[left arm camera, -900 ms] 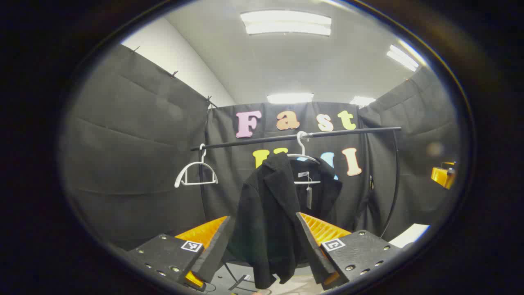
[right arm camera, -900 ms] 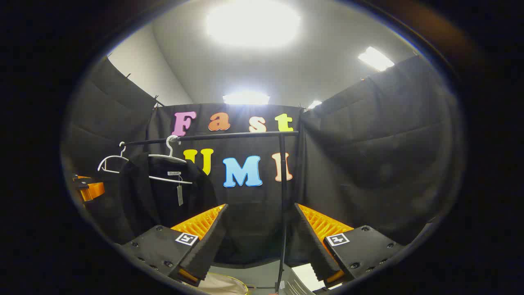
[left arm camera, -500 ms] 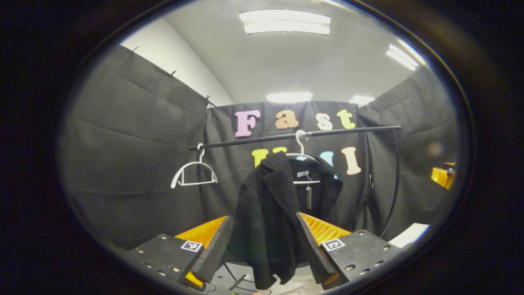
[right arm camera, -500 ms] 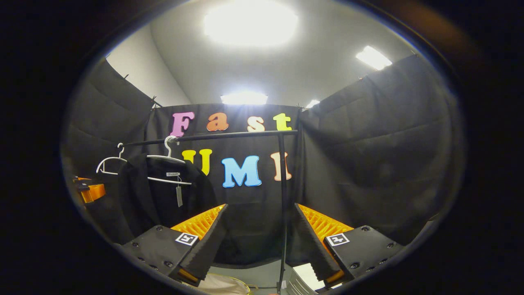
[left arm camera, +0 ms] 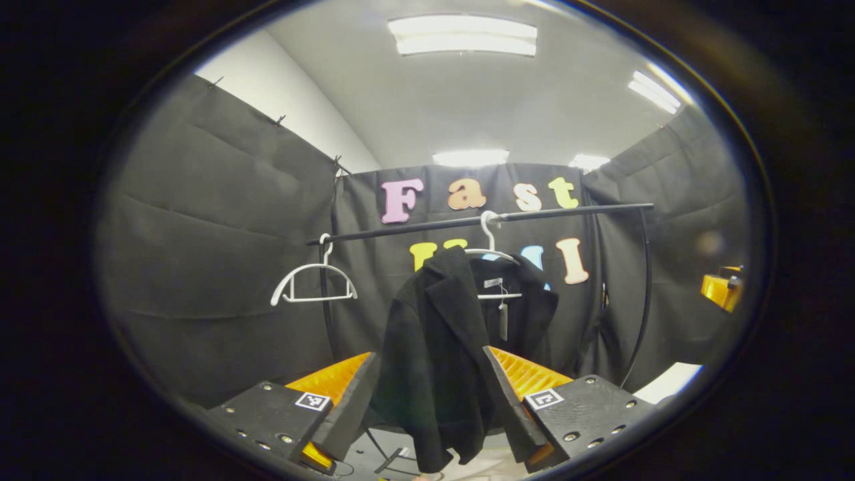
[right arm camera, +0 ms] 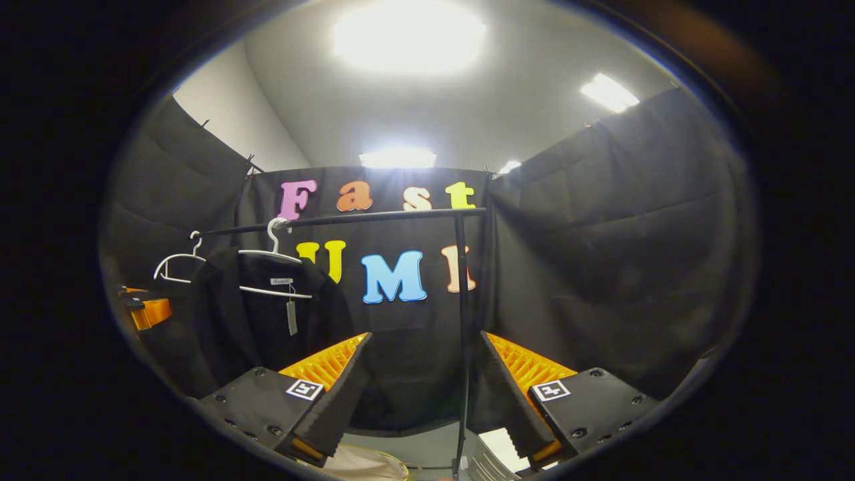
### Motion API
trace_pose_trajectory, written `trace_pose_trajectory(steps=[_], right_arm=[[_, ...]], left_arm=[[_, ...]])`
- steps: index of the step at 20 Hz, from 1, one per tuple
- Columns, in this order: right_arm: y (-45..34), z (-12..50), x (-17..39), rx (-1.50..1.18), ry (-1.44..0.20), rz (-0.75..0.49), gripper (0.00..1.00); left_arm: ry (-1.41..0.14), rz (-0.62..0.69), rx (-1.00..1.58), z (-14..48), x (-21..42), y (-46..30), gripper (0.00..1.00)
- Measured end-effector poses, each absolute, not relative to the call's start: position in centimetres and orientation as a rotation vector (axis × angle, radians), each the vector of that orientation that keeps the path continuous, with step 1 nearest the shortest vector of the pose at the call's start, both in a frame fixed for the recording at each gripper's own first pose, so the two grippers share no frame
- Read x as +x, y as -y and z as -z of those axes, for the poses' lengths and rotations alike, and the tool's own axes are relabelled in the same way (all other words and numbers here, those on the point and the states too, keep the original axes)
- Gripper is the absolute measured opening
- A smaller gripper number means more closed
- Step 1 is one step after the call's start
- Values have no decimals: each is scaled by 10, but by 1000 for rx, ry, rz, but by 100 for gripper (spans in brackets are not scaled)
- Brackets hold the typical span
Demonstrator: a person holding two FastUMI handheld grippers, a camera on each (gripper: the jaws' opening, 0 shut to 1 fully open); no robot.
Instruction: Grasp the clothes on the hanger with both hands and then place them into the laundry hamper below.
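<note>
A black jacket (left arm camera: 441,347) hangs on a white hanger (left arm camera: 491,254) from the black rail (left arm camera: 481,219). In the left gripper view my left gripper (left arm camera: 431,401) stands open in front of the jacket, a short way off, with the garment showing between its fingers. In the right gripper view the jacket (right arm camera: 267,321) hangs at the left, and my right gripper (right arm camera: 424,394) is open, aimed at the rail's upright post (right arm camera: 461,334). The hamper's pale rim (right arm camera: 371,461) peeks in at the bottom, between the fingers. The other gripper (right arm camera: 148,310) shows orange at the far left.
An empty white hanger (left arm camera: 312,280) hangs at the rail's left end. Black cloth walls close the booth on three sides. A white object (right arm camera: 494,444) lies on the floor by the post. The right gripper's orange part (left arm camera: 721,287) shows at the right edge.
Both views have shifted only slightly; the left gripper has drifted a little, so the empty hanger sits a touch farther left. Both grippers stay open.
</note>
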State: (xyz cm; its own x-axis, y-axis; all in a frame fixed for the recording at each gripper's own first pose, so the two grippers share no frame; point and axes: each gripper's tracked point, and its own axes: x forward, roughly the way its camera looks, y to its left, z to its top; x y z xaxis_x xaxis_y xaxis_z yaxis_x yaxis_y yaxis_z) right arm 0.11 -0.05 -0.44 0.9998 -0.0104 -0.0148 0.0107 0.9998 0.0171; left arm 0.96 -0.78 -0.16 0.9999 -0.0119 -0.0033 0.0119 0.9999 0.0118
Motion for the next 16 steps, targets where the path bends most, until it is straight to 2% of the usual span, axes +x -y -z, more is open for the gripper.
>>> trace_pose_trajectory(steps=[8, 14, 16], right_arm=[[-4, 2, 1, 67, -11, -11, 96], [-10, 6, -2, 46, -19, -74, 96], [-14, 11, -3, 48, -30, -119, 92]], left_arm=[[27, 65, 15, -5, 26, 18, 89], [7, 115, -19, 5, 53, 28, 90], [-3, 116, -28, 6, 60, 30, 90]])
